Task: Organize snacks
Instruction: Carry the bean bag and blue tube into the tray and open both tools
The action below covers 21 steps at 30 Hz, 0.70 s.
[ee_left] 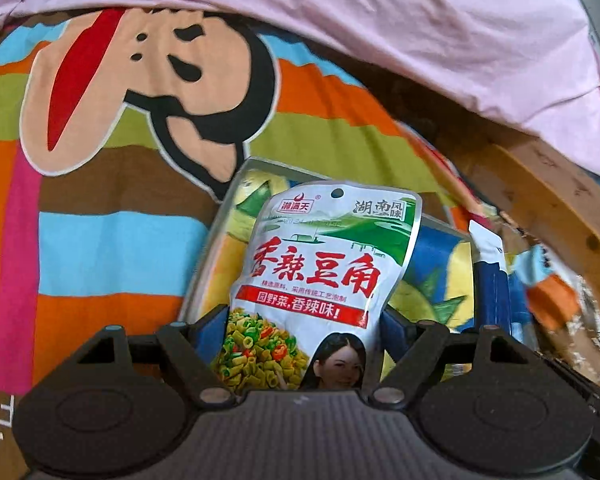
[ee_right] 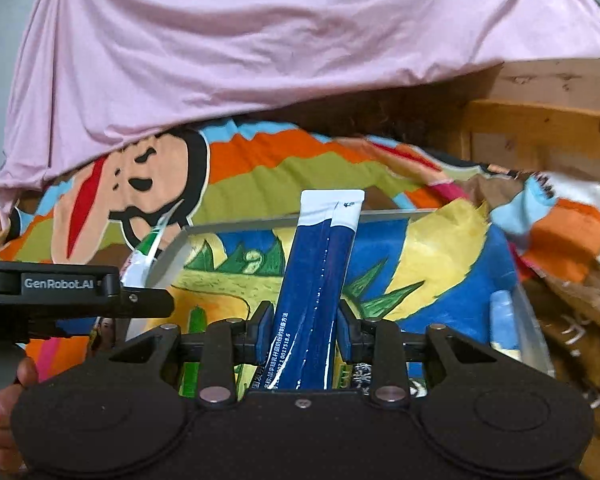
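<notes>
A striped cartoon bedsheet [ee_left: 100,240] covers the surface, with a clear bin [ee_right: 380,216] on it, pink cloth [ee_right: 240,60] behind and wooden boards [ee_right: 540,128] right of it. Above the bin, the left gripper [ee_left: 306,320] clamps a green-bean snack pouch [ee_left: 324,264], and the right gripper [ee_right: 304,328] pinches a blue stick packet [ee_right: 316,280].

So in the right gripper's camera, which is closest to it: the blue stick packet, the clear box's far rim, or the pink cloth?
1. Blue stick packet: clamped in the right gripper, centre.
2. Clear box's far rim: just behind the packet.
3. Pink cloth: farthest, across the top.
</notes>
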Available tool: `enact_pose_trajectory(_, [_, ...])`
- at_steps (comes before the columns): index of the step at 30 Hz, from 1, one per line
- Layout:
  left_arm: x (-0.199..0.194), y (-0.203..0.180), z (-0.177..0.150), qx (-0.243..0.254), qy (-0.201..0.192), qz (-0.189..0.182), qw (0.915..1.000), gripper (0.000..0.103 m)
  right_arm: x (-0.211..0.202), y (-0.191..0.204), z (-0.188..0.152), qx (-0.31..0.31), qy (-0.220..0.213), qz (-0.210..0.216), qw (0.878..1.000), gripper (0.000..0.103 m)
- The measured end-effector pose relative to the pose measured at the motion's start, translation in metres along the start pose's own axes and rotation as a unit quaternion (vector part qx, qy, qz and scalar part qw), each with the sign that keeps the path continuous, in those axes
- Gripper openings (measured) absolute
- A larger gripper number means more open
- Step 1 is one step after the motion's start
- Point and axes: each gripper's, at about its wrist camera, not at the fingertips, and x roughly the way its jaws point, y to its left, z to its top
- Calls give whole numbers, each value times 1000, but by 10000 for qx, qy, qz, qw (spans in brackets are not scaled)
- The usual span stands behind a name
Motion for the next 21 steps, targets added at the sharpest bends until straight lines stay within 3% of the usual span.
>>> enact_pose_trajectory(7, [11, 5, -3, 270, 56, 56, 9996, 81, 22, 16, -12, -322, 462, -128, 9983, 34])
enact_pose_trajectory(11, [15, 6, -5, 367, 67, 236, 9990, 81, 29, 19, -18, -392, 565, -142, 9975, 34])
enact_pose_trajectory(21, [26, 4, -14, 515, 204, 279, 9981, 85, 38, 20, -25, -429, 736, -210, 9961, 38])
